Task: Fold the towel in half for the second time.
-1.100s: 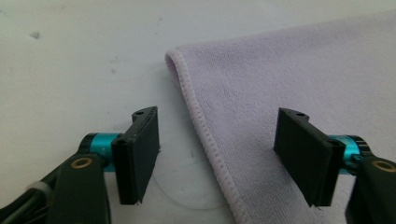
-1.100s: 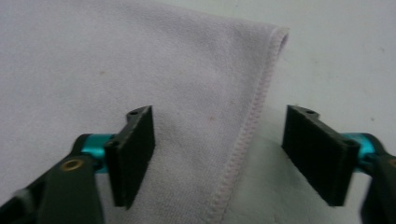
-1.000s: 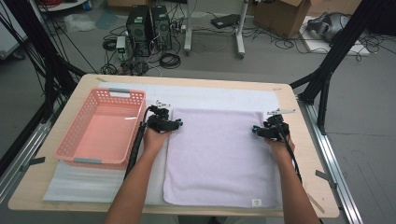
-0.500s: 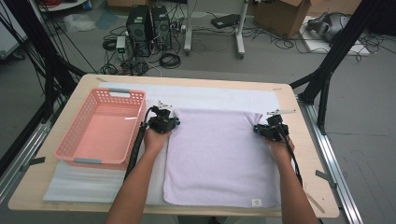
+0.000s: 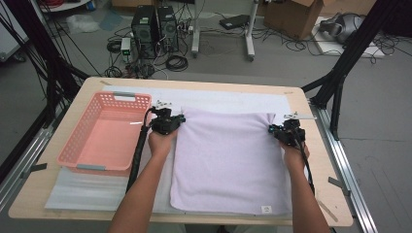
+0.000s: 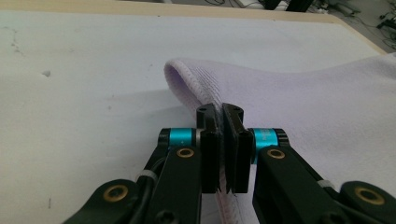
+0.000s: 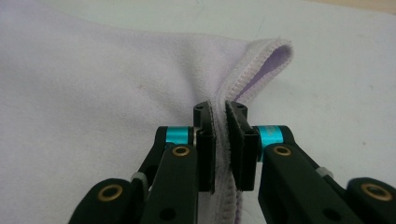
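Now both far towel (image 5: 226, 165) corners had crept farther from the basket (image 5: 104, 133), left tongs (image 5: 179, 119) and right tongs (image 5: 273, 130) pinching them, ready to fold.

both grippers, left gripper (image 6: 223, 112) and right gripper (image 7: 219, 109), are matte black with flat black fingers (image 6: 208, 149), cyan collars, brass-coloured pivot screws and white zip ties. black cables trail along bare forearms, no sleeves.

Light: even, soft, probably from overhead.
Shadows: faint under the towel (image 6: 299, 107) fold.
Focus: high view slightly soft; the gripper views' near jaws blurred.
Glare: none.
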A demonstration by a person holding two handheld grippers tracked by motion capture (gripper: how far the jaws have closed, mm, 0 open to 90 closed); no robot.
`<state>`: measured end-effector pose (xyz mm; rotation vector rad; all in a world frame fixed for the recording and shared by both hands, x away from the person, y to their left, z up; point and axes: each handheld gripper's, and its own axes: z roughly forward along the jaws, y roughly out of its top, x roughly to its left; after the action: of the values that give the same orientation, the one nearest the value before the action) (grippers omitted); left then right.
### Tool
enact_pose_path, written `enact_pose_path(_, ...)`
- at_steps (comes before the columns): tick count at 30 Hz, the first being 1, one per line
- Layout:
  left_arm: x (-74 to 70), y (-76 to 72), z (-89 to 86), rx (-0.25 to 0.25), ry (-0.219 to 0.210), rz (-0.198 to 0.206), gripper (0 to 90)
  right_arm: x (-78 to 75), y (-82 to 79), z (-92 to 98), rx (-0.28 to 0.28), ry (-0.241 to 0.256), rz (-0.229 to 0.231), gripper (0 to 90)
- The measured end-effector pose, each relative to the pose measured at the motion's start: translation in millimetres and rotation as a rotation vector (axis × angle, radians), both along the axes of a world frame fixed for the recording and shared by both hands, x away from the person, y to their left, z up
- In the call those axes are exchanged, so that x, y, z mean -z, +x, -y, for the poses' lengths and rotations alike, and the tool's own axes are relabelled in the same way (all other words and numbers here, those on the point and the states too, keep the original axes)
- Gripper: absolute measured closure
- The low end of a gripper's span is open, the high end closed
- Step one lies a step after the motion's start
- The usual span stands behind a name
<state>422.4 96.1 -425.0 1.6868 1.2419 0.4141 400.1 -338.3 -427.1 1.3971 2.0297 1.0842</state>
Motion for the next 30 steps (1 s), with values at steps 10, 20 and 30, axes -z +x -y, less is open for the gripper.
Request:
enact_pose_path(10,-15.5,-29.0,-3.7,0.053,-0.009,0.053,85.6,-13.1,-30.0,9.7,-0.051,0.029,0.035,82.2)
enact_pose_path(20,-18.3,-64.9,-8.0,0.107,-0.007,0.064,85.6,-19.5,-64.2,9.4,-0.086,0.005,0.052,82.0)
enact_pose_path(30,-8.0,-112.1,-15.1,0.126,-0.001,0.066,85.5,-12.1,-104.7,8.4,-0.104,0.026,0.030,81.9)
